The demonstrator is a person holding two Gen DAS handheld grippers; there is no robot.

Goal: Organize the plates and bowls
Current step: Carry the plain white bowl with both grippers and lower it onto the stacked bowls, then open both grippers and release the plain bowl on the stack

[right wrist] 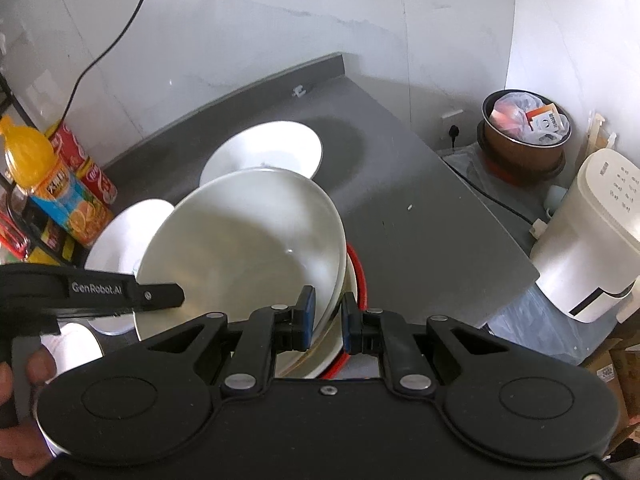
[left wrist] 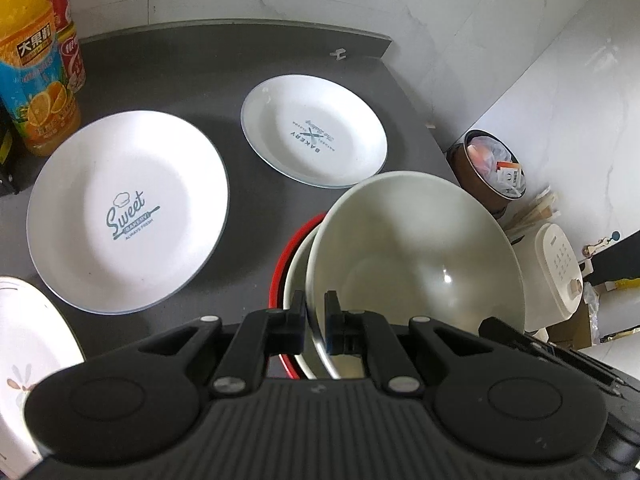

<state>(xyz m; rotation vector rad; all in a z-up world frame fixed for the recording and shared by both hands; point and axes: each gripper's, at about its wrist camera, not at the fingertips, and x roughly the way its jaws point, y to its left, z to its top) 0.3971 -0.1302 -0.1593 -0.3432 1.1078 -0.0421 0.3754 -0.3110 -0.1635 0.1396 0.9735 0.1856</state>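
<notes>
Flanking bowl stack [left wrist: 416, 248]: plates [left wrist: 128, 212], juice btl [left wrist: 32, 64].

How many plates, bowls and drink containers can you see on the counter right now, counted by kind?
Plates: 3, the Sweet plate, the Bakery plate, and a floral plate cut off at the frame edge.
Bowls: 3, the tilted white bowl, a second white bowl under it, and a red bowl outermost.
Drink containers: 3, the orange juice bottle and two red cans.
Total: 9

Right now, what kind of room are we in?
Most likely a home kitchen: a dark countertop against tiled walls, plates and bowls laid out, a juice bottle at the side, a rice cooker nearby.
</notes>
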